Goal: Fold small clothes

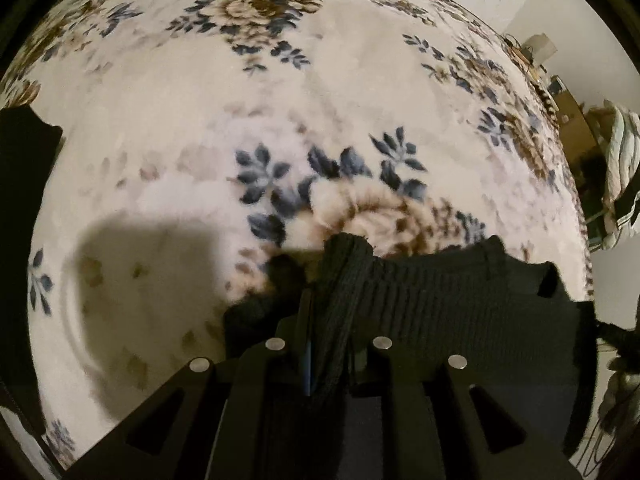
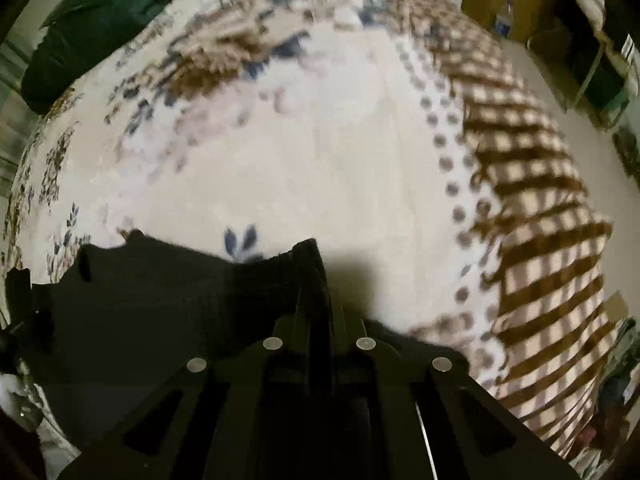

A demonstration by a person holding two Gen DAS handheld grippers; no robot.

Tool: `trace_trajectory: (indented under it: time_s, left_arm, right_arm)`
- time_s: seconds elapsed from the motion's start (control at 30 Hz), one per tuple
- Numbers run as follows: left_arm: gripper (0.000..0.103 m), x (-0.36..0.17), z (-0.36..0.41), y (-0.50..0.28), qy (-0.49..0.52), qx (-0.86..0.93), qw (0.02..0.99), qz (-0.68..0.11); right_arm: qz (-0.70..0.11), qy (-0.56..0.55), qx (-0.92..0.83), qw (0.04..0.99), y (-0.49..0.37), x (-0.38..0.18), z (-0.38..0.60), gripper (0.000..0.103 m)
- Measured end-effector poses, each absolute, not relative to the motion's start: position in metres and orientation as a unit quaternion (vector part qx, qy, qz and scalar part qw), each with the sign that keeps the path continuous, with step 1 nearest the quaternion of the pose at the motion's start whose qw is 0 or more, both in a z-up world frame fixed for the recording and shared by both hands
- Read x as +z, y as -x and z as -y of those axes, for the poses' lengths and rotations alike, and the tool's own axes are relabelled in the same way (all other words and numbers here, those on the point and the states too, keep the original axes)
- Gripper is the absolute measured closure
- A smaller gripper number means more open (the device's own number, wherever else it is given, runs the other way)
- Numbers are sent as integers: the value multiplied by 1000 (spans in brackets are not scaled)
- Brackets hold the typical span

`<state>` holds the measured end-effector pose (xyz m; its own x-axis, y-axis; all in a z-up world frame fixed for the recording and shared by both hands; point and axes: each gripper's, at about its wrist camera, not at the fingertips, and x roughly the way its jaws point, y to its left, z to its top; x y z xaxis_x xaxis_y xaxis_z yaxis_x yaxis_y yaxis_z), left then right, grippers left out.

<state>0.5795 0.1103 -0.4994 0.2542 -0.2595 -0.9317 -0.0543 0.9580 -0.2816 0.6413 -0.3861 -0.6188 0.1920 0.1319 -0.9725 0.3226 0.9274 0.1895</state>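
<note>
Both tools are gripping a black ribbed garment above the floral blanket.

The left tool point(image 1: 328, 280) is clamping one bunched corner of the garment point(image 1: 440, 304); the right tool point(image 2: 314, 276) is clamping the opposite corner, so the garment point(image 2: 160, 292) is spanning between them over the blanket point(image 1: 240, 100).

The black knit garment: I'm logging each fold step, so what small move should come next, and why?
Probably carry both held corners forward and lower them onto the floral blanket. Each hand-held gripper, left and right, is shut on a bunched corner of the black knit garment, which spans between them above the bedding, so laying it flat likely comes before any fold.
</note>
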Motion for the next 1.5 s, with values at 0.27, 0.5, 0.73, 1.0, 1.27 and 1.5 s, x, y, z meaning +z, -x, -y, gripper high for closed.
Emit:
trace_trajectory:
  time_s: [0.27,0.5,0.73,1.0,1.27,1.5]
  left_arm:
    - [22,-423,-119,-513,157,-67,819,-547]
    - [14,-452,-139,-402,246,-11,780,-576]
    - [10,-495,-142,-367,361,11,764,-534]
    - [10,-465,-147,-333,389,32,780,-489]
    - [10,-539,-146,-334,481,57,730,-482]
    - [9,-554,-134,-362,501,96,721,-469]
  right_arm:
    - [-541,-301,-69,782,-530,-541,418,6]
    - [-550,-423,-104,712,-380,-594,392,1]
    - [-476,-580,-74,657,-333,-686,362,1]
    - [-411,-605,-50,680,-366,-702,357,0]
    - [-423,-602,-46,675,-367,-708,351,0]
    - [-409,-619,-53,668,-364,-721,368,0]
